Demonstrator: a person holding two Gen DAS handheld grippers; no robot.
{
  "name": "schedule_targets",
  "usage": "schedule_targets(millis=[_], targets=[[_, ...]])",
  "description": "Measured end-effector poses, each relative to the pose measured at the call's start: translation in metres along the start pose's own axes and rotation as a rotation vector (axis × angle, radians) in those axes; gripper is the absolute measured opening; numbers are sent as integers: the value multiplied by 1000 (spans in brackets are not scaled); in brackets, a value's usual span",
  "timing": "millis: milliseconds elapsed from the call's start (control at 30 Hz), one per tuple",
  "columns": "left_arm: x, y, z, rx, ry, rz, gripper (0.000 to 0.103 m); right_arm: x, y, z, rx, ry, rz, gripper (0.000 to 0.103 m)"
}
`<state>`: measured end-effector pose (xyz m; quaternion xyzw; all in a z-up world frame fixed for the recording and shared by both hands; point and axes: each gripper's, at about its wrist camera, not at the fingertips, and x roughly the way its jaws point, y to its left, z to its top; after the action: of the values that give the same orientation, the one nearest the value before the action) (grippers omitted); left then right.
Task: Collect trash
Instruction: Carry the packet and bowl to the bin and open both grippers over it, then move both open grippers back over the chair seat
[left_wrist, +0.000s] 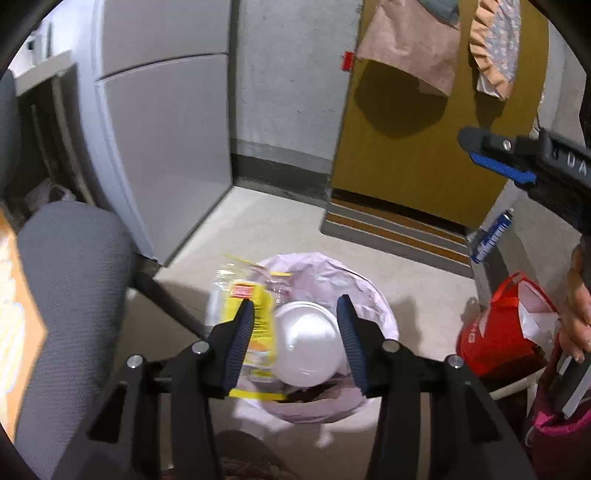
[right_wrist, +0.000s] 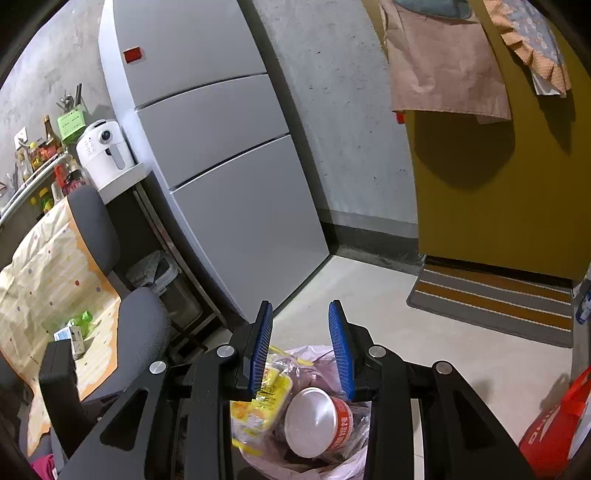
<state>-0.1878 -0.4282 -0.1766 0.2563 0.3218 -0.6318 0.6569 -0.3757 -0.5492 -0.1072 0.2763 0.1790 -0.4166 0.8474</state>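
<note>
- Left gripper (left_wrist: 295, 317): jaws spread wide, holding nothing; it hangs directly above the trash bin (left_wrist: 369, 280), whose rim is lined with a pale pink bag.
- Right gripper (right_wrist: 301, 325): jaws spread, holding nothing; it sits above the same trash bin (right_wrist: 354, 465), with the bin mouth low in its view.
- Trash already inside the bin: a yellow wrapper (left_wrist: 260, 321) against the left side and a white foam cup (left_wrist: 308, 343) just beside it, base toward the camera.
- Right wrist view only: the cup (right_wrist: 317, 421) shows a red printed side wall, and the yellow wrapper (right_wrist: 266, 398) lies touching it on the left.
- Edges around the bin: a grey office chair (left_wrist: 70, 295) stands close on the left; a red bag (left_wrist: 495, 332) stands close on the right. The gap on each side is narrow.
- Open room: bare pale floor (right_wrist: 388, 325) extends beyond the bin to the striped doormat (right_wrist: 495, 299).
- Far boundary: a grey refrigerator (right_wrist: 229, 177) on the left, a concrete wall in the middle, a mustard door (right_wrist: 509, 206) on the right with cloths hanging on it.
- Left wrist view only: the right gripper's fingers (left_wrist: 498, 155) appear at the upper right, and a blue-and-white tube (left_wrist: 493, 236) leans at the door edge.
- Right wrist view only: a table with a patterned cloth (right_wrist: 44, 266), a white air fryer (right_wrist: 105, 151) and a shelf of bottles.
</note>
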Motion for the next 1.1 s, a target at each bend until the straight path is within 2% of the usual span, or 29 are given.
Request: schedule_targets(millis=[200,333,433,567,767,833,1100], targets=[[-55,43,-6,-79,-75,132,47,-1,31,-1,-49,14,88,34],[-96,70,-23,-152,-118,210,49,-1,66,-6,-106,43,212,34],[-123,88,-39,-201,-133,268,52,-2,98,-11,-183,52,271,34],[-155,110,-65,-271,-152,376,58,6,145,-23,-240,141,370,34],[-202,156,-107,-391,-159,531,66,13,219,-47,-384,226,503,57],[-214,175,-122,-452,-157,566,69,15,241,-54,-430,238,529,72],[-266,237,-178,-641,-140,772,71,35,339,-86,-602,280,663,73]])
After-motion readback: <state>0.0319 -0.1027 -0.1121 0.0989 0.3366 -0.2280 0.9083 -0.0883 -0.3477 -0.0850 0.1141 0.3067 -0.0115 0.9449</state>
